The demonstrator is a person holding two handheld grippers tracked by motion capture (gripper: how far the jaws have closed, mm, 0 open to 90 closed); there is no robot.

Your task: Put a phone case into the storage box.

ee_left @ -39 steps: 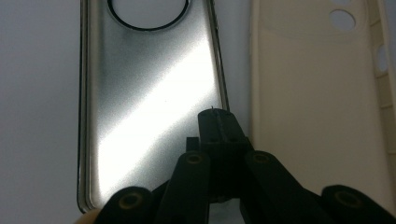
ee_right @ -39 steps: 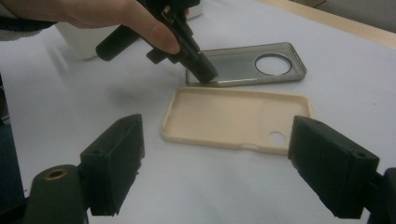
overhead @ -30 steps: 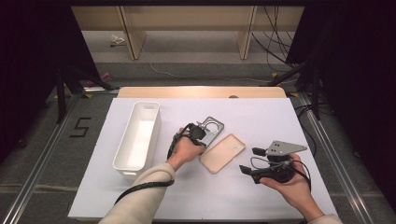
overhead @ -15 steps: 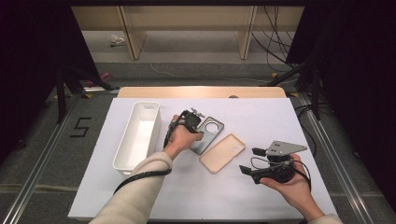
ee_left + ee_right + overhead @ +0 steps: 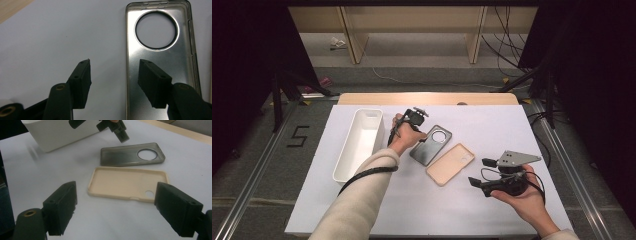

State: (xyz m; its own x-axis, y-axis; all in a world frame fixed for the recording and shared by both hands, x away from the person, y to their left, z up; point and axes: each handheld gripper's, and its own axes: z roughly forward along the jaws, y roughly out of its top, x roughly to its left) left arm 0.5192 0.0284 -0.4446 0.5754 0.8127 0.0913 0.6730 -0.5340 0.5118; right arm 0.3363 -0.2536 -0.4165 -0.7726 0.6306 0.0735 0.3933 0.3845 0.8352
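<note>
While its jaws have just been opening with nothing between them, the left hand-held gripper (image 5: 113, 80) hovers released over the smoky translucent grey phone case (image 5: 430, 145), which lies flat on the white tabletop (image 5: 492, 125) beside a beige phone case (image 5: 451, 163). Right hand-held gripper (image 5: 116, 207) stands wide open and empty, near the beige case

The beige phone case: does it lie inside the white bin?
No: the beige phone case lies on the white table, apart from the white bin.

A lab-like recording bay: a white-covered tabletop (image 5: 512, 125) ringed by dark stands (image 5: 277, 95), loose cables (image 5: 507, 50) and a floor marker "5" (image 5: 298, 136).
</note>
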